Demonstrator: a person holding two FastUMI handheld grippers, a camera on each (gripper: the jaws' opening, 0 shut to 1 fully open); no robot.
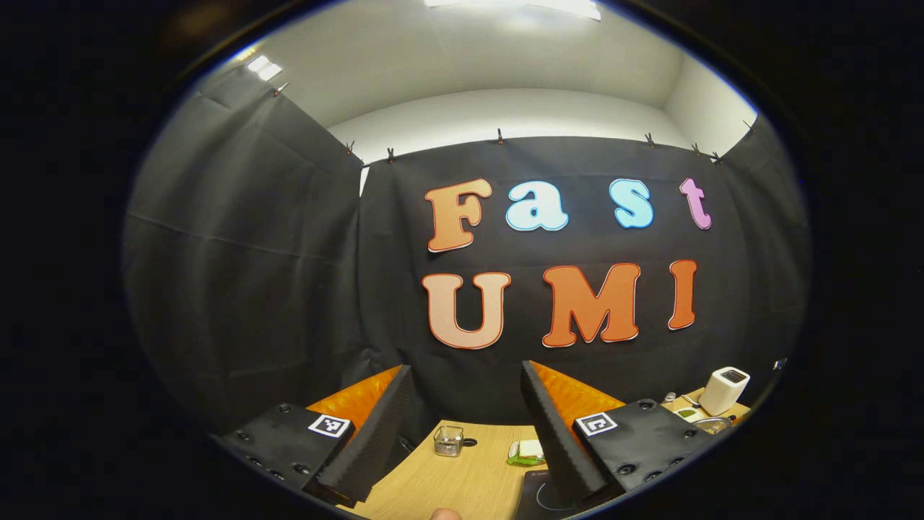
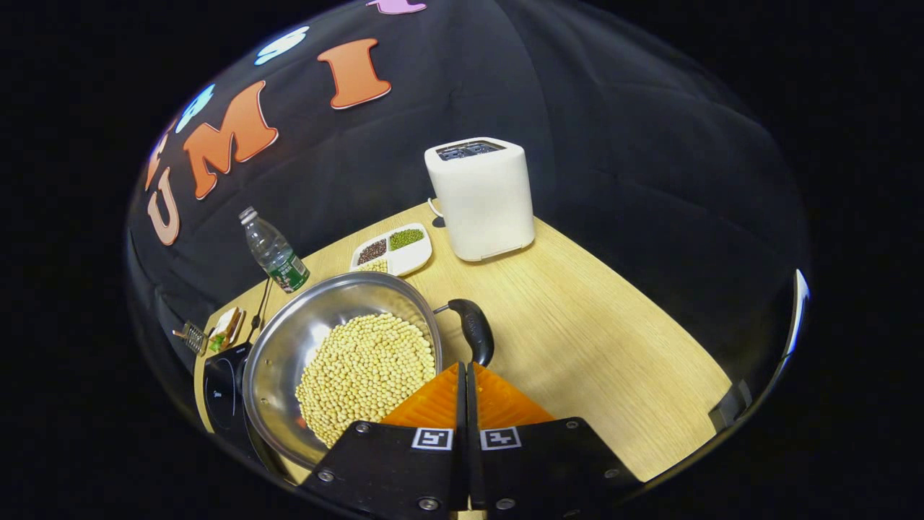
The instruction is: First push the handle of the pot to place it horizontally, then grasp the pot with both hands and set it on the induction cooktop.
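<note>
A steel pot [image 2: 289, 347] full of pale beans [image 2: 361, 372] stands on the wooden table, its left side over the edge of the black induction cooktop [image 2: 220, 390]. Its black handle [image 2: 473, 328] curves off the right rim toward me. My right gripper [image 2: 465, 365] is shut with nothing between its fingers, its tips right at the handle's near end. My left gripper [image 1: 465, 368] hangs open above the table and faces the wall, with a corner of the cooktop [image 1: 534, 492] below its right finger. A sliver of the pot's rim [image 1: 711, 425] shows at far right.
Behind the pot stand a white toaster [image 2: 480, 198], a divided dish of beans [image 2: 393, 249] and a plastic bottle [image 2: 274, 253]. A sandwich [image 2: 225, 328] and a small glass [image 1: 447, 440] sit at the table's back left. Bare table [image 2: 599, 347] lies right of the handle.
</note>
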